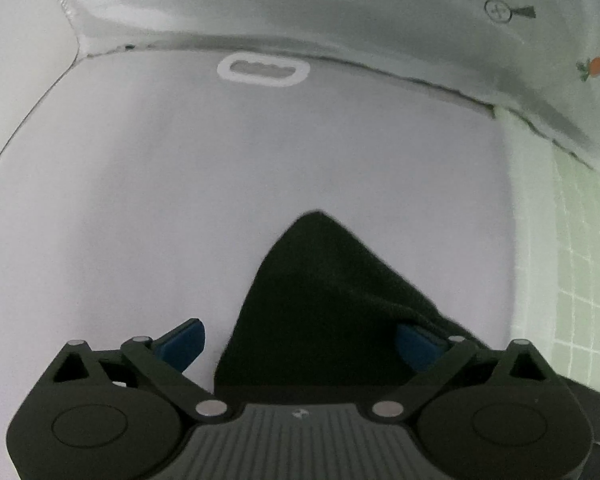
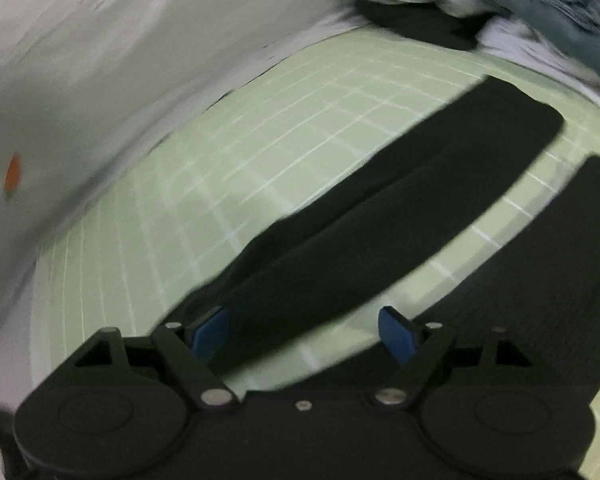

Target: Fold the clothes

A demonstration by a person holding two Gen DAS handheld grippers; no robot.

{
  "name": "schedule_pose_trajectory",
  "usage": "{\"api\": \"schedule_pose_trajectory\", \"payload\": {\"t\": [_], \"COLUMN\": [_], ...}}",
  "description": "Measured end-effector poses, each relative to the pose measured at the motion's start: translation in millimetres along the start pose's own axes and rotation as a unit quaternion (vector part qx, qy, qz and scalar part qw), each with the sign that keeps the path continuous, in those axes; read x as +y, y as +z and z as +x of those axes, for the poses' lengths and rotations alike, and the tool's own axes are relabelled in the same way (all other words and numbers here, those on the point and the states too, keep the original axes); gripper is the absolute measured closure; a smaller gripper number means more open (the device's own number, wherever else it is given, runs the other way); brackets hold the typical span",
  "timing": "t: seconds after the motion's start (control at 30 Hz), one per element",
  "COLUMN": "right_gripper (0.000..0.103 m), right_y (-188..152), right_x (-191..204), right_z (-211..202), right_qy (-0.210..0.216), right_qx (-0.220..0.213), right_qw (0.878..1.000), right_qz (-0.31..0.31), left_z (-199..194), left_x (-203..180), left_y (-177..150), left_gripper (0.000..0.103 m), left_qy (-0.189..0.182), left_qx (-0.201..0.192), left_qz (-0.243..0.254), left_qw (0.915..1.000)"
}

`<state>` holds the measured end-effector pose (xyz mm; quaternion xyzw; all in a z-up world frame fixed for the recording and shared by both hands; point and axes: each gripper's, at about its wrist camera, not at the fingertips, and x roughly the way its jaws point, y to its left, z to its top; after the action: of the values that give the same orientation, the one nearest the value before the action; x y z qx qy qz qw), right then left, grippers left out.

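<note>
L gripper [image 1: 300,350]: jaws spread wide, 2 blue pads [image 1: 182,346] angled outward, pointing steeply down. Dark cloth runs btwn the fingers & drapes over the R-side pad; pads not pinching it, L-side pad clear of it. Black linkage arms & round pivot housings fill the bottom of the L wrist view.

R gripper [image 2: 304,334]: jaws also wide apart, 2 blue pads [image 2: 398,336] not pressing on anything, tilted down at a shallower angle. R wrist view is motion-blurred. No hand or sleeve visible in either view.
</note>
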<state>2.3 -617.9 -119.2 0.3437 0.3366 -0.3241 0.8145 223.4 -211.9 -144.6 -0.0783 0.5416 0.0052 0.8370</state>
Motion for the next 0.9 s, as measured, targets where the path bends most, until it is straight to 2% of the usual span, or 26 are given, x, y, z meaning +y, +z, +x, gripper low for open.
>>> {"api": "schedule_pose_trajectory", "payload": {"t": [0.13,0.23,0.27,0.3,0.33,0.37,0.4,0.47,0.53,0.6,0.7,0.77,0.83,0.87,0.9], "right_gripper": [0.025,0.037,0.048,0.065,0.075,0.097,0.099,0.100,0.100,0.100,0.100,0.100,0.100,0.098,0.092], "right_y": [13.4,21.5,23.6,25.7,27.8,30.3,33.2,39.4,46.9,55.8,83.7,106.8,127.2,135.9,143.8], "right_x": [-9.8,-11.9,-12.6,-14.1,-15.6,-19.7,-26.6,-35.0,-26.6,-15.3,21.6,53.6,78.9,92.2,104.2], "right_z": [7.8,12.5,13.5,14.3,15.1,15.2,14.6,11.6,3.6,-3.5,-1.7,14.4,35.7,49.4,63.6], "right_qy": [-0.044,-0.075,-0.079,-0.081,-0.083,-0.080,-0.072,-0.060,-0.060,-0.058,-0.042,-0.030,-0.016,-0.011,-0.006], "right_qx": [-0.015,-0.021,-0.021,-0.021,-0.021,-0.021,-0.021,-0.026,-0.048,-0.070,-0.106,-0.121,-0.141,-0.148,-0.138], "right_qw": [0.998,0.995,0.995,0.995,0.995,0.994,0.993,0.992,0.993,0.994,0.993,0.989,0.983,0.980,0.979], "right_qz": [0.048,0.061,0.060,0.059,0.059,0.068,0.087,0.110,0.088,0.061,-0.019,-0.082,-0.115,-0.131,-0.151], "left_z": [0.6,7.1,10.5,13.9,17.3,20.6,22.6,20.9,18.6,17.0,16.1,14.3,10.1,9.9,9.7], "left_x": [3.3,8.3,8.5,7.9,7.2,6.5,5.9,4.3,-1.5,-8.6,-12.9,-11.1,-6.3,-2.0,2.3], "left_y": [9.5,15.1,15.5,15.7,15.9,16.0,15.6,15.1,16.5,19.0,26.2,34.2,42.6,46.7,50.8], "left_gripper": [0.007,0.008,0.009,0.012,0.014,0.016,0.023,0.046,0.086,0.090,0.092,0.092,0.092,0.091,0.091], "left_qy": [0.009,0.007,0.007,0.008,0.008,0.008,0.005,-0.013,-0.013,-0.003,0.006,0.014,0.024,0.038,0.053], "left_qx": [-0.021,-0.015,-0.011,-0.009,-0.007,-0.004,-0.005,-0.017,-0.028,-0.038,-0.049,-0.059,-0.074,-0.078,-0.082], "left_qz": [-0.016,-0.033,-0.035,-0.036,-0.038,-0.039,-0.041,-0.047,-0.044,-0.036,-0.026,-0.029,-0.043,-0.058,-0.073], "left_qw": [0.9996,0.9993,0.9993,0.9993,0.9992,0.9992,0.9991,0.9987,0.9985,0.9986,0.9984,0.9977,0.9961,0.9945,0.9926]}}
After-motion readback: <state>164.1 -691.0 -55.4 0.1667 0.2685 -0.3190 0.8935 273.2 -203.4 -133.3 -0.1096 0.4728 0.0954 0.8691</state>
